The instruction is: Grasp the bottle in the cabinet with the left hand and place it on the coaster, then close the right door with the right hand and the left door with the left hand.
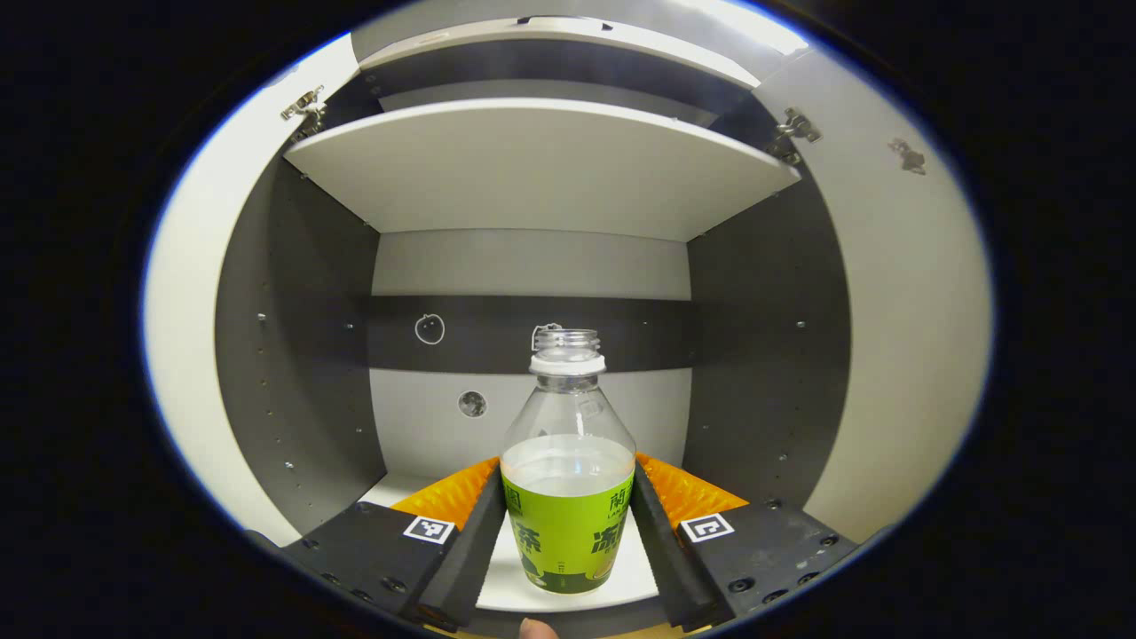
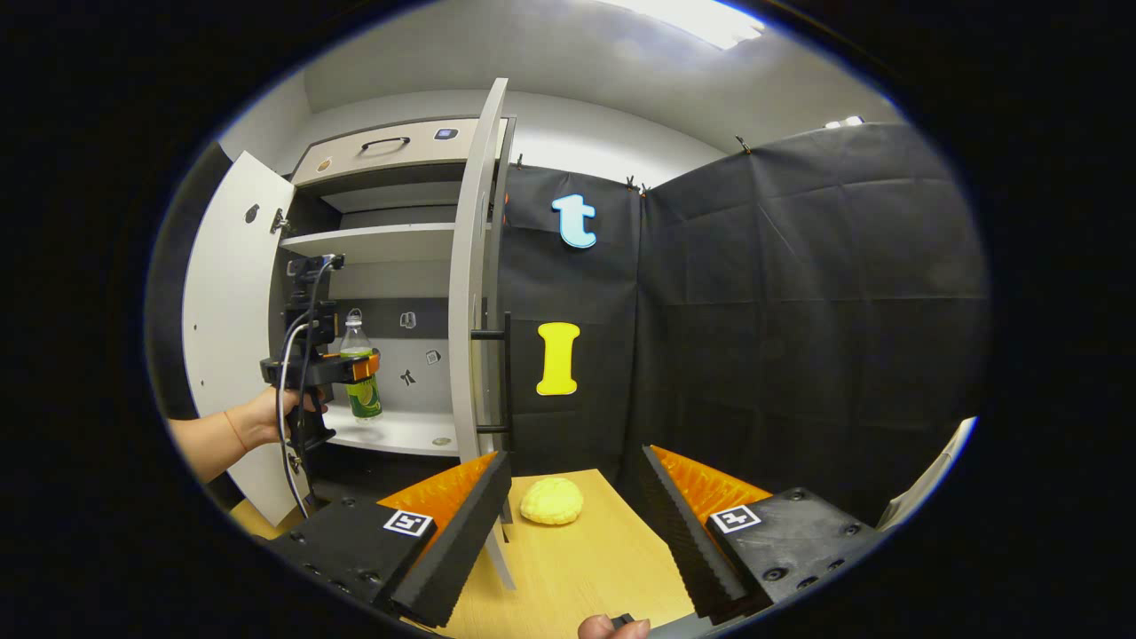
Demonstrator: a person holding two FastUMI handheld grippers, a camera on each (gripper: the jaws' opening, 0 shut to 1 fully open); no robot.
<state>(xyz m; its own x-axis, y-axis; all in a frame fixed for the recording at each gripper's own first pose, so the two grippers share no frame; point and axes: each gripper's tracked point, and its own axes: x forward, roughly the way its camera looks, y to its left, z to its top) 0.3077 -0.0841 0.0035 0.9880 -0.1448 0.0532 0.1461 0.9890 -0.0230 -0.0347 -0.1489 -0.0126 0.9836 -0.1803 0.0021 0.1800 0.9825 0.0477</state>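
Stuff you can't really make out

The bottle (image 1: 568,479) base sits behind the gripper fingers (image 1: 475,541), and the small stickers (image 2: 408,320) on the cabinet's back wall are too tiny to read.

The left gripper (image 1: 568,532) has its two fingers (image 1: 475,541) closed against the green-labelled bottle (image 1: 568,479), which stands upright between them, capless, above the white cabinet floor (image 1: 506,577). A shelf (image 1: 541,164) spans overhead beyond it.
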